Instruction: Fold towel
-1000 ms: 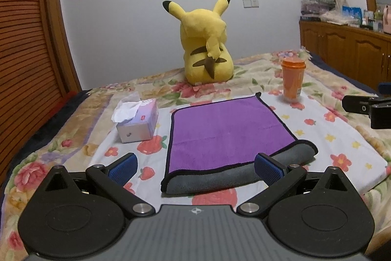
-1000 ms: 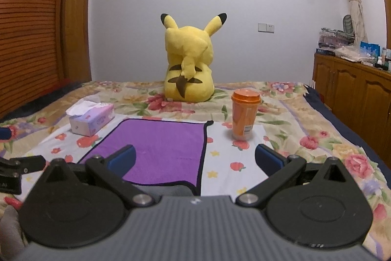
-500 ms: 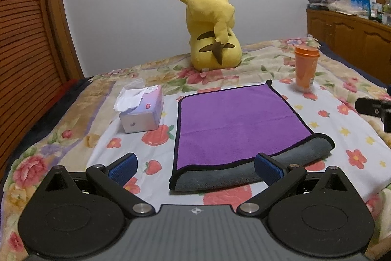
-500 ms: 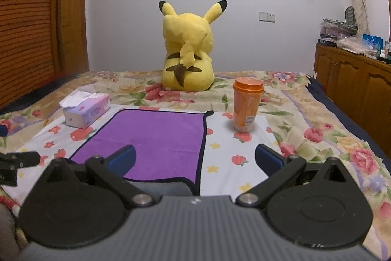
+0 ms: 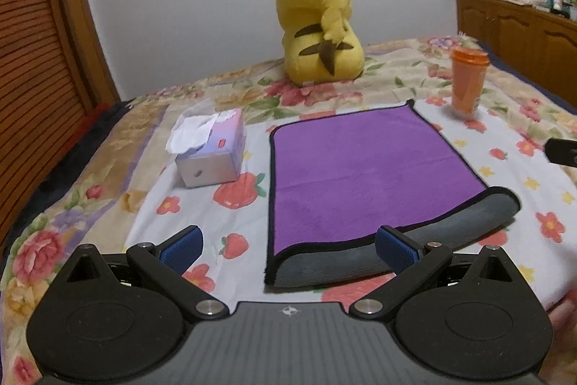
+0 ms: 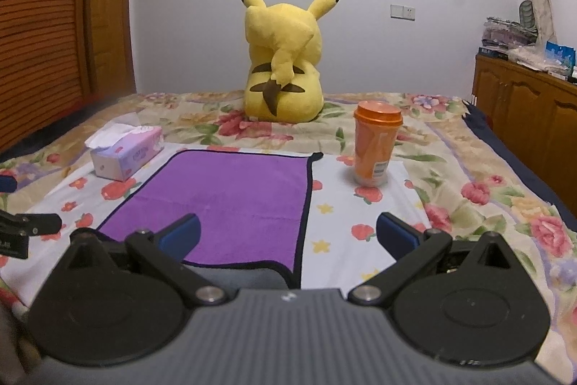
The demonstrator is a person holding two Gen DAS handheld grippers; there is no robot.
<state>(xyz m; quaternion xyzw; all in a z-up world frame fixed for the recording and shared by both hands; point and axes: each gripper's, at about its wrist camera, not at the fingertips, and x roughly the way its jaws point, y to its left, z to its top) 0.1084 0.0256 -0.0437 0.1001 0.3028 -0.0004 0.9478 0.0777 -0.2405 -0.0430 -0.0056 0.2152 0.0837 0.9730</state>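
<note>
A purple towel (image 5: 360,168) with black trim lies on the flowered bedspread, its grey underside rolled over along the near edge (image 5: 396,251). It also shows in the right wrist view (image 6: 230,201). My left gripper (image 5: 288,248) is open and empty, just short of the towel's near left corner. My right gripper (image 6: 286,235) is open and empty above the towel's near right corner. The right gripper's tip shows at the right edge of the left wrist view (image 5: 562,151); the left gripper's shows at the left edge of the right wrist view (image 6: 29,224).
A tissue box (image 5: 211,154) sits left of the towel. An orange lidded cup (image 6: 375,147) stands to its right. A yellow plush toy (image 6: 283,60) sits behind it. Wooden cabinets (image 6: 530,110) line the right wall, a slatted wooden door (image 5: 32,60) the left.
Both grippers have risen and drawn back slightly, so the towel sits further ahead and lower in view. The towel has not moved. Both grippers stay open.
</note>
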